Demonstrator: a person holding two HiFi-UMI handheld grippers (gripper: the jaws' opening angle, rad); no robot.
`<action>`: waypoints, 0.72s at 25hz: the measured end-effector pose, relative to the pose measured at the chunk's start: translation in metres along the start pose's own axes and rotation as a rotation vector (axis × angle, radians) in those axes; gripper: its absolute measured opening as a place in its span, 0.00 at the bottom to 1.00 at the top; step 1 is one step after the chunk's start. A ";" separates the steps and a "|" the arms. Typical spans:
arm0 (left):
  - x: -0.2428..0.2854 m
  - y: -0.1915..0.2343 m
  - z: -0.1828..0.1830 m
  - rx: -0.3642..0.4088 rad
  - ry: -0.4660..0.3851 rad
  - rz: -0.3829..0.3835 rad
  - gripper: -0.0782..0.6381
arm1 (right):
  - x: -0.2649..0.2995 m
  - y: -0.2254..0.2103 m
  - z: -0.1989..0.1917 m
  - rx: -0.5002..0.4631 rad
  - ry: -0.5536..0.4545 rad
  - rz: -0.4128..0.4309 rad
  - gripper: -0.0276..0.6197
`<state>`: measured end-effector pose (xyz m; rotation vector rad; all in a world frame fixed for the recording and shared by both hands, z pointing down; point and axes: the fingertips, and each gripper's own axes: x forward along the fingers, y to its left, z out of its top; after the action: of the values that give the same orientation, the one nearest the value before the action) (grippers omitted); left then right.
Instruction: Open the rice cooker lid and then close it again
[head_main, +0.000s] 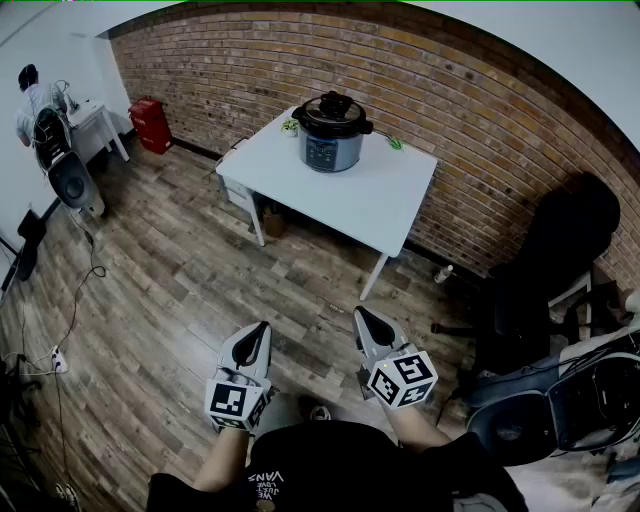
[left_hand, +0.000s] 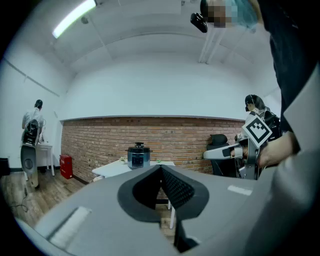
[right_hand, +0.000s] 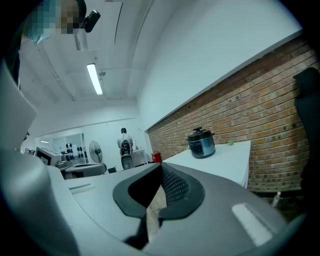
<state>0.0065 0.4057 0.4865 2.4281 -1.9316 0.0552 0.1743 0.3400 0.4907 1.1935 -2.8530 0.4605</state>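
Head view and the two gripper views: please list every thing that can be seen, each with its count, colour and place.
rice cooker: one, silver and black, lid down, on the table
table: one, white, against the brick wall
small green things: two, green, on the table, one on each side of the cooker
brick wall: one, red-brown, behind the table
red box: one, red, on the floor by the wall, far left
office chair: one, black, right of the table
person: one, in white, far left
left gripper: one, grey, low over the wooden floor, fingers together, empty
right gripper: one, grey, beside it, fingers together, empty
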 end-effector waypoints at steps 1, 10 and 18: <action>0.002 0.000 0.001 -0.007 -0.002 0.003 0.11 | 0.001 -0.001 0.000 0.004 0.004 0.012 0.05; 0.035 0.017 0.007 -0.069 -0.063 -0.053 0.36 | 0.038 0.001 0.011 -0.016 -0.031 0.081 0.42; 0.081 0.090 0.015 -0.080 -0.043 -0.127 0.39 | 0.118 0.003 0.030 -0.004 -0.043 0.024 0.47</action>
<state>-0.0631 0.3056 0.4766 2.5117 -1.7546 -0.0773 0.0913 0.2521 0.4761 1.1844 -2.9057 0.4342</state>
